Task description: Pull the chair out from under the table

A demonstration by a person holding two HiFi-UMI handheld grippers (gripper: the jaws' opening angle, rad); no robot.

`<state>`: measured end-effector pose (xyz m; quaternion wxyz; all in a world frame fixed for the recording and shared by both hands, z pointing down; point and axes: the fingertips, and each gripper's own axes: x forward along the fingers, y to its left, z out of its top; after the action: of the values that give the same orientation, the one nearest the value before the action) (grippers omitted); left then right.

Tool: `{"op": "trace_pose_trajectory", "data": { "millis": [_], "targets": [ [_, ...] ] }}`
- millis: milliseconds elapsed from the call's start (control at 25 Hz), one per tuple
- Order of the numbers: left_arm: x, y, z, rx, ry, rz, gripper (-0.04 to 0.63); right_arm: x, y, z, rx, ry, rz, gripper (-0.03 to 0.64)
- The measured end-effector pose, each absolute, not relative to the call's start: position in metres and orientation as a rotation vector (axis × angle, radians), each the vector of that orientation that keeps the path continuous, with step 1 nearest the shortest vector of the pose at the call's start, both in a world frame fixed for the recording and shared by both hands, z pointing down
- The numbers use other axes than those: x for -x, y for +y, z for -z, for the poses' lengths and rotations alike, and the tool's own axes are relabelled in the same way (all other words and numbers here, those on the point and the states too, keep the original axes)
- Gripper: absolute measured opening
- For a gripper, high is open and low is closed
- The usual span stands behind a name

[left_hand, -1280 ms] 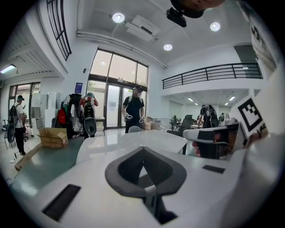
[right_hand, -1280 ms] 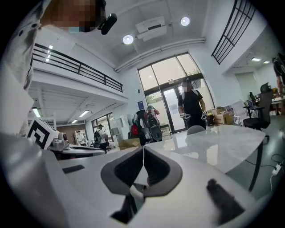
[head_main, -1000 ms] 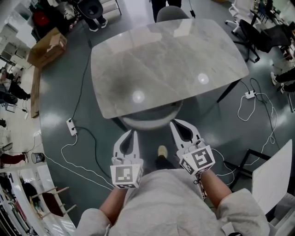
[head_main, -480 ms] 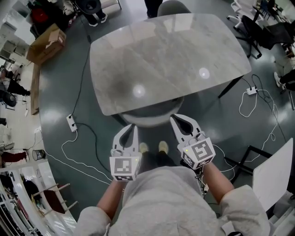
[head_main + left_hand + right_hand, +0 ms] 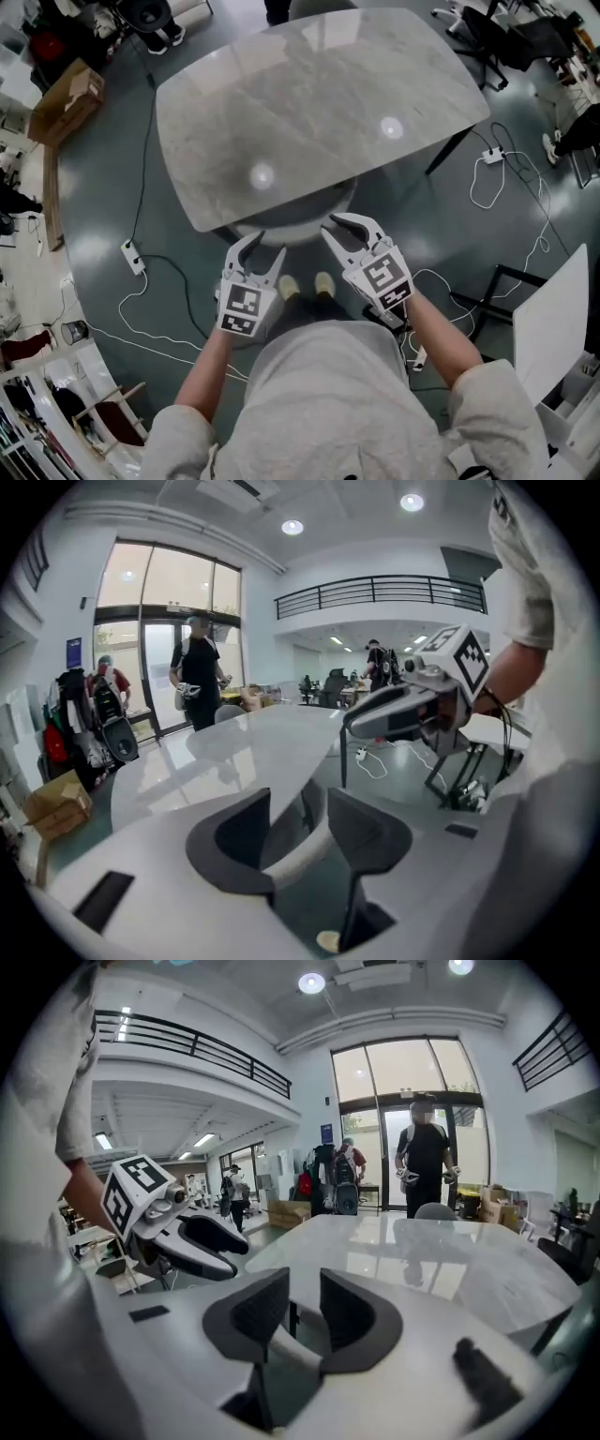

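Note:
A grey chair is tucked under the marble table point(image 5: 319, 103); only its curved backrest rim point(image 5: 295, 217) shows at the table's near edge. My left gripper point(image 5: 261, 251) is at the rim's left part with its jaws opening. In the left gripper view the pale rim point(image 5: 302, 844) lies in the gap of the left gripper point(image 5: 298, 808), and the pads do not press on it. My right gripper point(image 5: 342, 228) is at the rim's right part, its jaws opening by a narrow gap. In the right gripper view the rim point(image 5: 281, 1354) lies low between the jaws of the right gripper point(image 5: 305, 1312).
White cables and a power strip point(image 5: 131, 255) lie on the floor left and right of me. A black frame point(image 5: 506, 291) and a white panel point(image 5: 553, 319) stand at the right. A cardboard box point(image 5: 66, 98) sits far left. People stand beyond the table's far side.
Both grippers have dropped and moved forward to the chair's backrest rim. Their jaws, closed together before, now stand apart, the left wider than the right.

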<state>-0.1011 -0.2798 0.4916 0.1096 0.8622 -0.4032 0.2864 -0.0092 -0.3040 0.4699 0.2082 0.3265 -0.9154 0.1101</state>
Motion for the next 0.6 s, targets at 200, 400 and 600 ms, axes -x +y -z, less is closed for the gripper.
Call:
{"op": "trace_pose_trajectory", "data": {
  "millis": [200,400,600],
  "targets": [
    [0.097,-0.281,-0.537,-2.590,-0.980,-1.067,0.242,0.018,-0.289,-0.508,-0.708,-2.474,-0.254,0.177],
    [0.100,-0.280,-0.570,-2.616,-0.845,-1.234,0.272,0.024,-0.277,-0.561,-0.526,-2.327,-0.161,0.201],
    [0.103,-0.276,-0.614,-2.614,-0.612,-1.420,0.309,0.037,-0.275,-0.607,-0.347,-2.164,-0.010,0.216]
  ]
}}
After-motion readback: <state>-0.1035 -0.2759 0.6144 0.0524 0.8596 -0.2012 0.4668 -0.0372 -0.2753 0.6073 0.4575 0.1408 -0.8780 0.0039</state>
